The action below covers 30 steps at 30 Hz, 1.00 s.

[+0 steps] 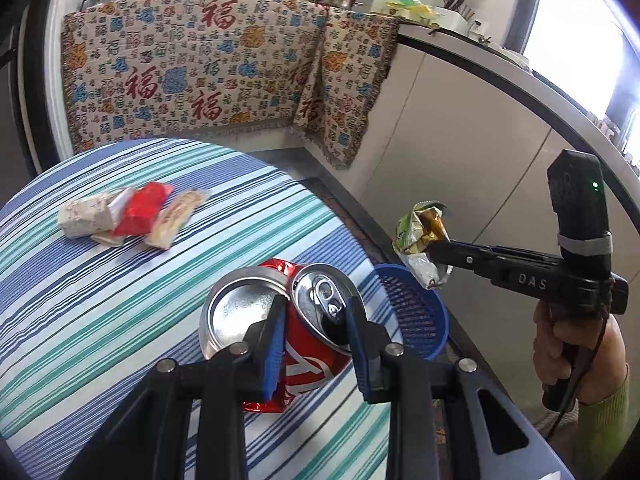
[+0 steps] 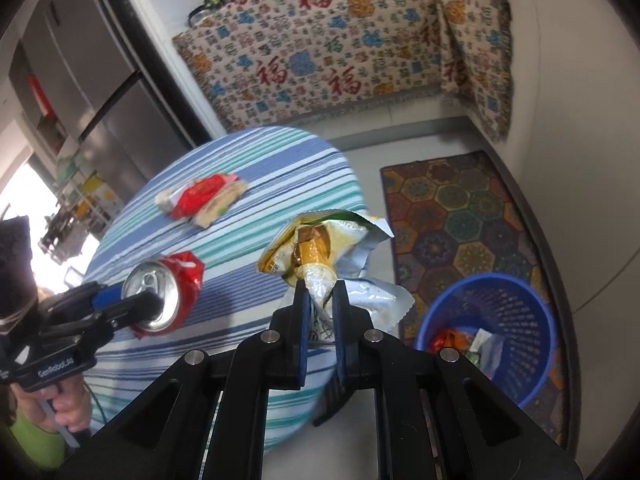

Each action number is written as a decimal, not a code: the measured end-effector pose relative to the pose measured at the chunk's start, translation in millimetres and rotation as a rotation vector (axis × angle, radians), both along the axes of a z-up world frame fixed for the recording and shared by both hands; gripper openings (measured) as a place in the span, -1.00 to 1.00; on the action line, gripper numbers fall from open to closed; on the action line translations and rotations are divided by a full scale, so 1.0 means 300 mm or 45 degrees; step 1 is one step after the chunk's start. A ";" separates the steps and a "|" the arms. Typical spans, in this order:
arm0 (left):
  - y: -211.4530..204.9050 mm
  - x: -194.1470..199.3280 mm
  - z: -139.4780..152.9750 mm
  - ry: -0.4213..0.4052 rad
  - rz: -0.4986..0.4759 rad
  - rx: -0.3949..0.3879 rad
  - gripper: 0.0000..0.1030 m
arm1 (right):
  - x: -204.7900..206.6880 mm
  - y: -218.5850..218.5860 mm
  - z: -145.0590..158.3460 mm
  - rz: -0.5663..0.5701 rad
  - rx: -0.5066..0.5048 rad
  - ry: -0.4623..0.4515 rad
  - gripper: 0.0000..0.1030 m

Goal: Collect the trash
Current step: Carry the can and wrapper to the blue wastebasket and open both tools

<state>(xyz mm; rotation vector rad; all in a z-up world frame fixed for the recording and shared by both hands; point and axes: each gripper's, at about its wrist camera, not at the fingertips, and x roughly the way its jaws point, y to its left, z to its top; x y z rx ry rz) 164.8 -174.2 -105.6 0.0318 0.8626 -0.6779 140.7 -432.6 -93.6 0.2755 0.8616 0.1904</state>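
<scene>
My left gripper (image 1: 318, 316) is shut on a crushed red soda can (image 1: 308, 344), held above the striped round table (image 1: 100, 300). From the right wrist view that same can (image 2: 164, 292) hangs over the table's near left side. My right gripper (image 2: 320, 292) is shut on a crumpled yellow-green snack wrapper (image 2: 320, 248), lifted past the table's right edge. In the left wrist view this wrapper (image 1: 420, 236) hovers above the blue mesh bin (image 1: 416, 312). The bin (image 2: 516, 300) stands on the floor to the right and holds some wrappers.
A small pile of packets (image 1: 128, 216), one of them red, lies on the table's far side. A patterned rug (image 2: 460, 208) covers the floor by the bin. Cloth-draped counters (image 1: 200, 68) with pots line the back, white cabinets (image 1: 460, 128) the right. A fridge (image 2: 80, 60) stands left.
</scene>
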 end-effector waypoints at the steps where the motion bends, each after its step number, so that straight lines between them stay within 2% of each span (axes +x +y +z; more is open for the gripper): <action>1: -0.034 -0.003 0.004 -0.004 -0.030 -0.006 -0.43 | -0.008 -0.044 -0.001 -0.043 -0.006 0.007 -0.82; 8: -0.321 -0.007 0.002 0.011 -0.207 -0.037 -0.43 | -0.064 -0.321 -0.058 -0.308 -0.048 0.092 -0.81; 15: -0.594 0.004 -0.098 0.072 -0.320 -0.003 -0.43 | -0.098 -0.498 -0.128 -0.422 -0.031 0.166 -0.81; 22: -0.750 0.039 -0.232 0.120 -0.373 0.054 -0.43 | -0.088 -0.600 -0.171 -0.496 -0.015 0.216 -0.81; 30: -0.851 0.053 -0.316 0.132 -0.424 0.078 -0.42 | -0.076 -0.687 -0.215 -0.543 0.017 0.254 -0.79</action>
